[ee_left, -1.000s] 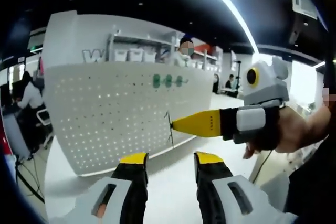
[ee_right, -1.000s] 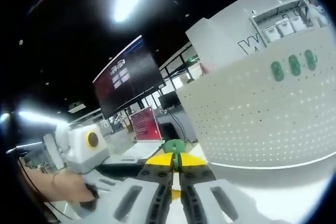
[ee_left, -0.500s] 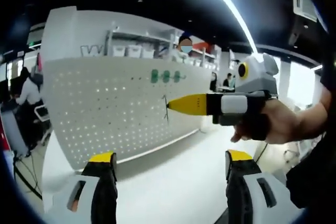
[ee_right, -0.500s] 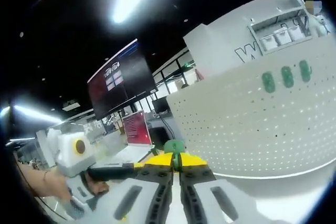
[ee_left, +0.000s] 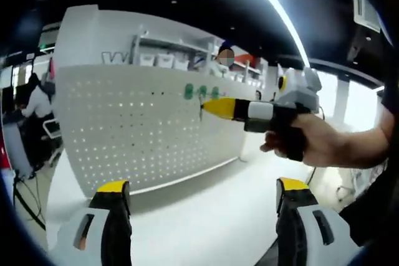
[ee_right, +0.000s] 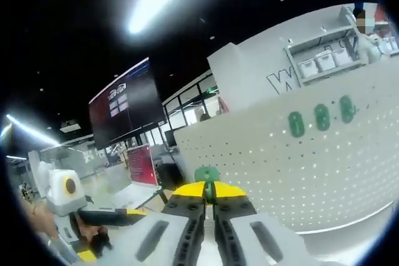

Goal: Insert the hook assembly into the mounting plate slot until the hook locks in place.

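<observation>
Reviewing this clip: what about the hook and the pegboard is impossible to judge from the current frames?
- Left gripper view: the hook at the right gripper tip is a thin dark sliver against the pegboard, too small to tell whether it sits in a hole.
- Right gripper view: the hook's wire is hidden behind its green base and the closed jaws.
- Right gripper view: the pegboard's right part is cut off by the picture edge.

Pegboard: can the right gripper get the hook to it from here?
Probably yes. The right gripper, shut on the hook, already points at the pegboard near the green pegs, with nothing between them.
</observation>
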`<action>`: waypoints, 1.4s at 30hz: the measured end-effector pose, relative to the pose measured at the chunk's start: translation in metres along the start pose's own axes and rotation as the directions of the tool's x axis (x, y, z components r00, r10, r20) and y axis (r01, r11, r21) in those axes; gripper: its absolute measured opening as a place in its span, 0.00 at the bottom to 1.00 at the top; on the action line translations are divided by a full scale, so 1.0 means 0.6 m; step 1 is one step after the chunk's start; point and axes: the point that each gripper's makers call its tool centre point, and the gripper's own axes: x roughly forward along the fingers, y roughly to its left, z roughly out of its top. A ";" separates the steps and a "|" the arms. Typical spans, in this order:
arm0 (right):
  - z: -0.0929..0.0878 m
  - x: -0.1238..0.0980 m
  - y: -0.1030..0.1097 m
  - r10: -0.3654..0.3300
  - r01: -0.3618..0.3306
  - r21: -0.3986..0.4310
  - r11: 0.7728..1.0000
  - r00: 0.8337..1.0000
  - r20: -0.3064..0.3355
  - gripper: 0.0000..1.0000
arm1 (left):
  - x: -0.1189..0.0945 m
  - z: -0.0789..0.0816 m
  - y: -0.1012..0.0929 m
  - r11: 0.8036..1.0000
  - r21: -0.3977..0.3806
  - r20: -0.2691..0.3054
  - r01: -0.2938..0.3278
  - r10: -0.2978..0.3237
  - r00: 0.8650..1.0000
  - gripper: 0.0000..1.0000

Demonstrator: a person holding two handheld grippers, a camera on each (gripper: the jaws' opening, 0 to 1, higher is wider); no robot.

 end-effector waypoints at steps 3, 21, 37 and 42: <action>0.014 0.004 -0.023 -0.023 0.023 -0.019 1.000 1.000 0.022 0.00 | 0.001 -0.004 -0.001 1.000 0.003 -0.008 0.003 -0.003 1.000 1.00; 0.108 -0.020 -0.200 -0.221 0.244 -0.123 0.962 0.960 0.171 0.00 | 0.013 -0.014 0.008 1.000 -0.002 -0.040 0.005 -0.005 0.999 0.99; 0.144 -0.066 -0.289 -0.346 0.381 -0.136 0.914 0.910 0.229 0.00 | 0.004 -0.025 0.030 0.999 -0.023 -0.036 -0.031 0.030 0.999 0.99; 0.145 -0.070 -0.312 -0.379 0.414 -0.132 0.901 0.897 0.226 0.00 | 0.001 -0.027 0.031 0.999 -0.034 -0.035 -0.032 0.031 0.999 0.98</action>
